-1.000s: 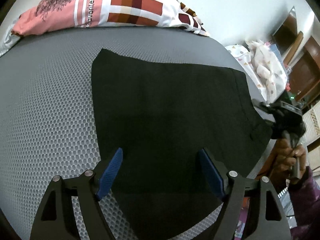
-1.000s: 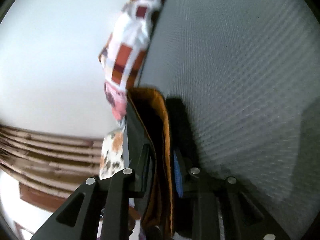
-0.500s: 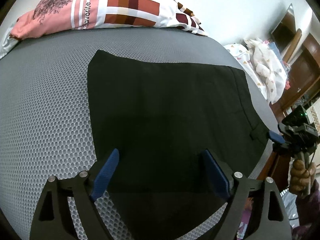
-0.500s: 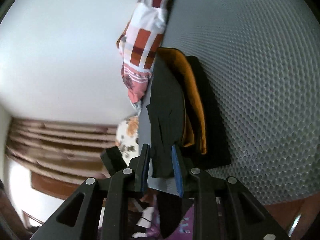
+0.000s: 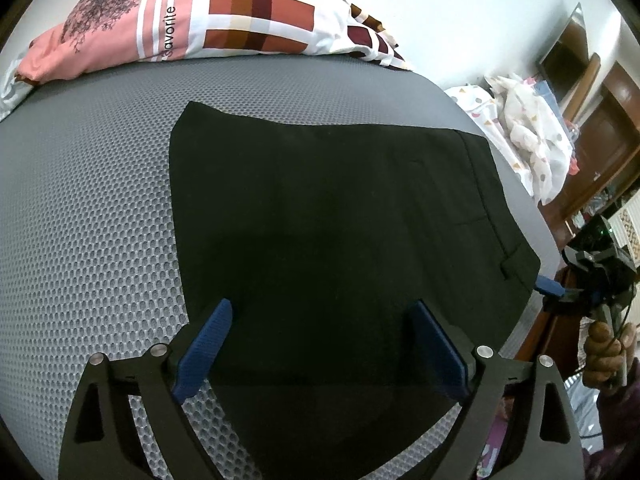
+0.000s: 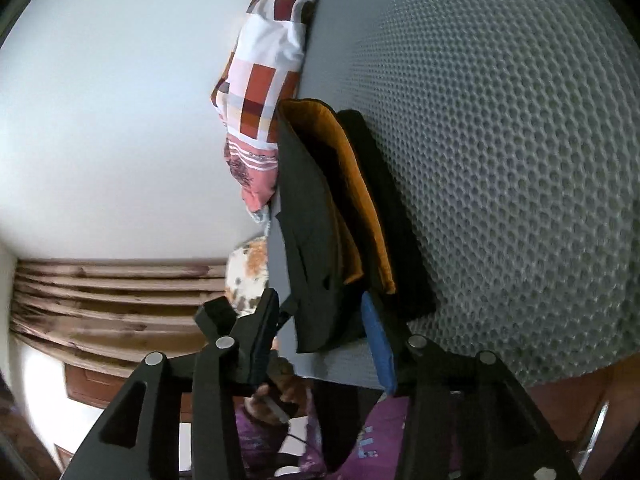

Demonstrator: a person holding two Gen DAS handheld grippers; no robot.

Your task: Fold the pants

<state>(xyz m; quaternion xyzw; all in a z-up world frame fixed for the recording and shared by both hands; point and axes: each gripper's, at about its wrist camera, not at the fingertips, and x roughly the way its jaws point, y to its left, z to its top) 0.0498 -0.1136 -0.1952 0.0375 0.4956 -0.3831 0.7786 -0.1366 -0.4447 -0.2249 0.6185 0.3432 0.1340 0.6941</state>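
Left gripper (image 5: 320, 344) hovers w/ jaws spread wide, just opened further, over black pants (image 5: 332, 216) lying flat on grey mattress (image 5: 88, 208). Right gripper (image 6: 324, 340) jaws just opened, waistband corner loose btwn them.

Bedroom: mattress (image 5: 100, 208), pillow (image 5: 224, 20), wardrobe (image 5: 608, 136).

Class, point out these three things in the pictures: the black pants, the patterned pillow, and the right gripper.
black pants (image 5: 340, 216), left wrist view, middle of the flat cloth.
patterned pillow (image 5: 256, 20), left wrist view, its checked panel.
right gripper (image 6: 320, 328), right wrist view, midway between its fingertips.
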